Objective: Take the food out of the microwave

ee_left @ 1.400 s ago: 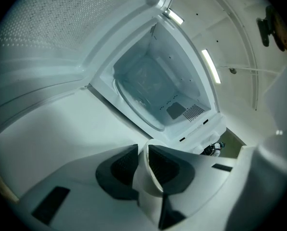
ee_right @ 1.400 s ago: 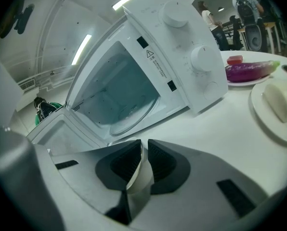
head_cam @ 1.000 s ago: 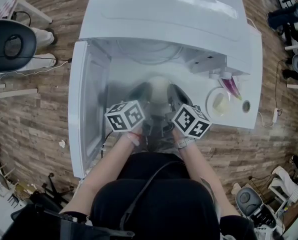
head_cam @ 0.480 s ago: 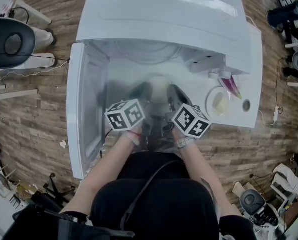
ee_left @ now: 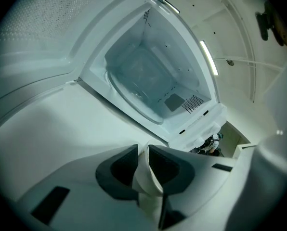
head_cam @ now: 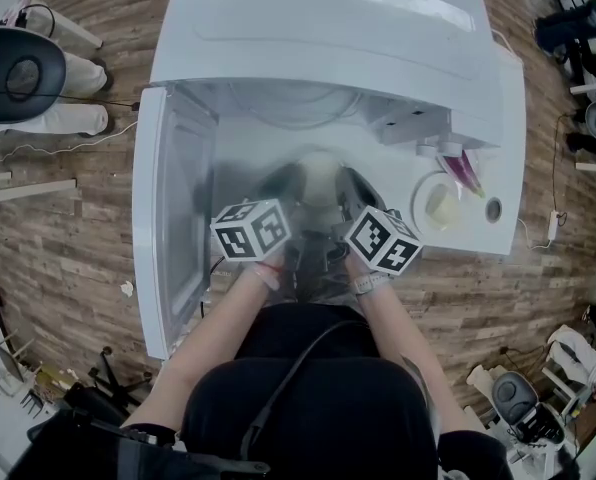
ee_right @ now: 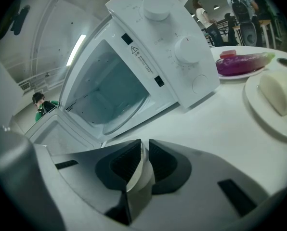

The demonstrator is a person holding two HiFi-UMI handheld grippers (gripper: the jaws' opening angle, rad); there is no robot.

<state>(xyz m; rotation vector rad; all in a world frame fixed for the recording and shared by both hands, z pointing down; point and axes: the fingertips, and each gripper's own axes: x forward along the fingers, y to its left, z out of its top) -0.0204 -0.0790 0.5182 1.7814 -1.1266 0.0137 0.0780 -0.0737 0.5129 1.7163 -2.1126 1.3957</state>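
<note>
A white microwave [head_cam: 328, 28] stands with its door [head_cam: 173, 208] swung open to the left. Its cavity [ee_left: 153, 76] holds only the glass turntable. In front of the opening, a pale round bun [head_cam: 319, 178] rests on a plate held between both grippers. My left gripper [ee_left: 142, 150] is shut on the plate's white rim [ee_left: 146, 179]. On the opposite side, my right gripper [ee_right: 144, 146] is shut on the rim [ee_right: 139, 174]. Most of the plate is hidden under the grippers in the head view.
To the right of the microwave stand a plate with a pale bun [ee_right: 278, 93] and a plate with a purple eggplant [ee_right: 242, 64]. The control panel with two knobs [ee_right: 187, 49] faces my right gripper. People and chairs are in the background.
</note>
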